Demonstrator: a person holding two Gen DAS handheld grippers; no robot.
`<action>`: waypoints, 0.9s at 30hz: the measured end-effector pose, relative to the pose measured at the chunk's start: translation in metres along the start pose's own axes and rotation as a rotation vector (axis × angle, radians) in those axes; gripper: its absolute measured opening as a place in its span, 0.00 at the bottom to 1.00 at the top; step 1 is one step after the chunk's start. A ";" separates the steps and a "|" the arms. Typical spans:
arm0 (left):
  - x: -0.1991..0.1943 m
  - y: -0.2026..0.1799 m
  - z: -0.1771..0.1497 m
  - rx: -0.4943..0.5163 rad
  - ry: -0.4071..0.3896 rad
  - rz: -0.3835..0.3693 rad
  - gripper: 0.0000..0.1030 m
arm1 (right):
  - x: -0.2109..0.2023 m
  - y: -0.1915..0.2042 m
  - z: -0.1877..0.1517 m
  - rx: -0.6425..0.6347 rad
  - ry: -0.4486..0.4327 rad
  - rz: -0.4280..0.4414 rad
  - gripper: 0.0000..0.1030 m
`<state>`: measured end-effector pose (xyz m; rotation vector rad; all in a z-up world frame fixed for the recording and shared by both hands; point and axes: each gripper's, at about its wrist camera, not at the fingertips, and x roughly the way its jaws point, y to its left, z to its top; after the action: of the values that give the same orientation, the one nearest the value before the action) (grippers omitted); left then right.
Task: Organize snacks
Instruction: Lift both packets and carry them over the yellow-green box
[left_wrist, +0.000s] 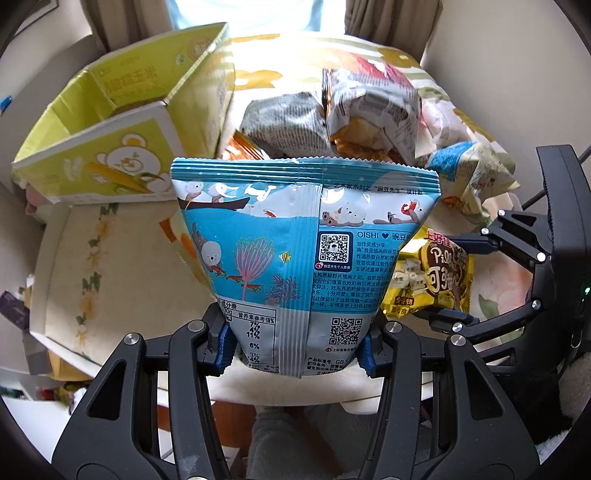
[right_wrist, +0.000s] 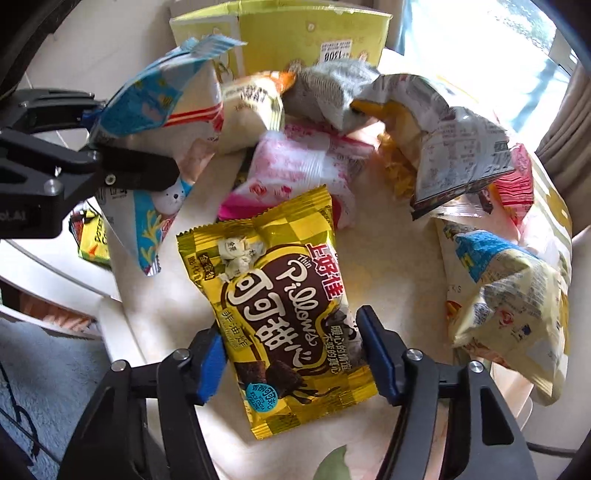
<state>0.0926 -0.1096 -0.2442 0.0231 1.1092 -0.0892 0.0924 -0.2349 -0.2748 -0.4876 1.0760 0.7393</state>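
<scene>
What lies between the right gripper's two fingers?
The yellow Pillows bag lies flat between the right gripper fingers, seen in the right wrist view; whether the pads touch it is unclear.

Bright window (left_wrist: 243, 14) backlight, blown highlights, fisheye-warped edges.

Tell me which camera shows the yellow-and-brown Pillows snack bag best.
The right wrist view: the yellow-and-brown Pillows snack bag lies whole, front up, between the right gripper's open fingers. The left wrist view shows only part, behind the blue Oishi bag.
</scene>
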 end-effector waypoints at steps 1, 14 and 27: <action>-0.005 0.002 -0.001 -0.004 -0.008 0.001 0.46 | -0.005 -0.001 0.002 0.018 -0.008 0.002 0.59; -0.086 0.058 0.054 -0.081 -0.182 0.024 0.46 | -0.091 -0.011 0.055 0.102 -0.160 -0.091 0.59; -0.101 0.208 0.148 -0.102 -0.242 0.042 0.46 | -0.102 0.002 0.206 0.122 -0.272 -0.168 0.59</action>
<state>0.1975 0.0941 -0.0933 -0.0545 0.8700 0.0031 0.1881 -0.1236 -0.0978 -0.3565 0.8096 0.5691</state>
